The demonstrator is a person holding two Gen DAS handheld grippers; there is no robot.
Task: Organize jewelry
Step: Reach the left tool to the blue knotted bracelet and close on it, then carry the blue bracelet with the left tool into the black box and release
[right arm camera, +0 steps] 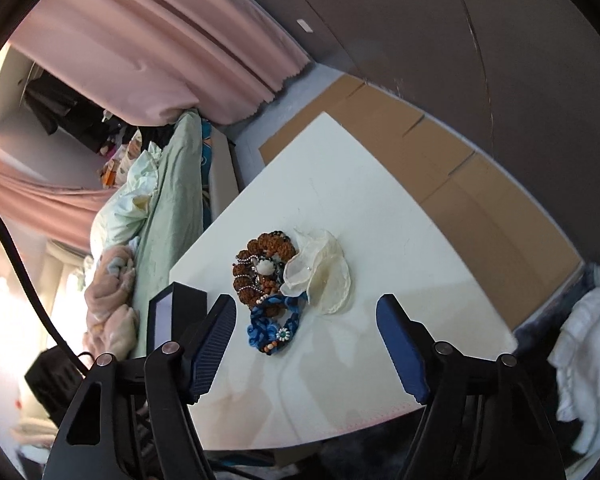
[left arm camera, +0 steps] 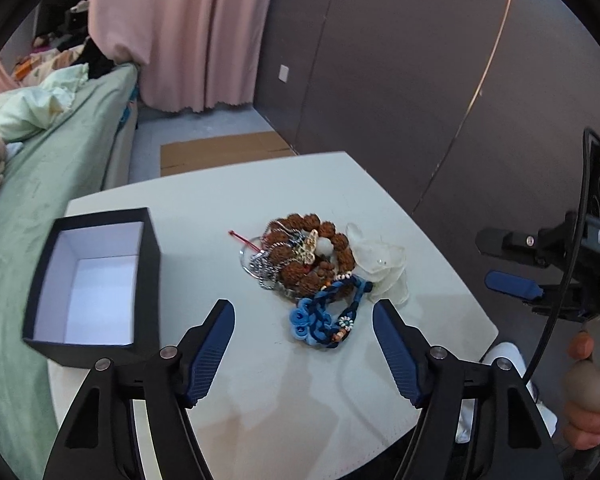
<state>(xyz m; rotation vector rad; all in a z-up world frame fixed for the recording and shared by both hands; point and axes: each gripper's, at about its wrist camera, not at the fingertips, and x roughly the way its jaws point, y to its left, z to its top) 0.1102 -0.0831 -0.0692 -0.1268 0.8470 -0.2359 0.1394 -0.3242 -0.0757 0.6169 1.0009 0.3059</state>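
So both the left gripper [left arm camera: 303,350] and right gripper [right arm camera: 306,344] have their jaws spread wide, gripping nothing. One jewelry pile [left arm camera: 300,258] sits mid white tabletop [left arm camera: 204,216]: knobbly brown bead bracelet [left arm camera: 320,248], blue braided cord [left arm camera: 324,316], sheer white pouch [left arm camera: 380,264]. One open black box [left arm camera: 96,280] at its left edge

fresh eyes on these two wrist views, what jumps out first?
The jewelry pile mid-table: brown bead bracelets, a blue knotted cord at its near edge and a sheer white pouch on its right. Next, the open black box with a bare white inside, at the table's left edge. Both the left gripper and right gripper hang open over the table, holding nothing.
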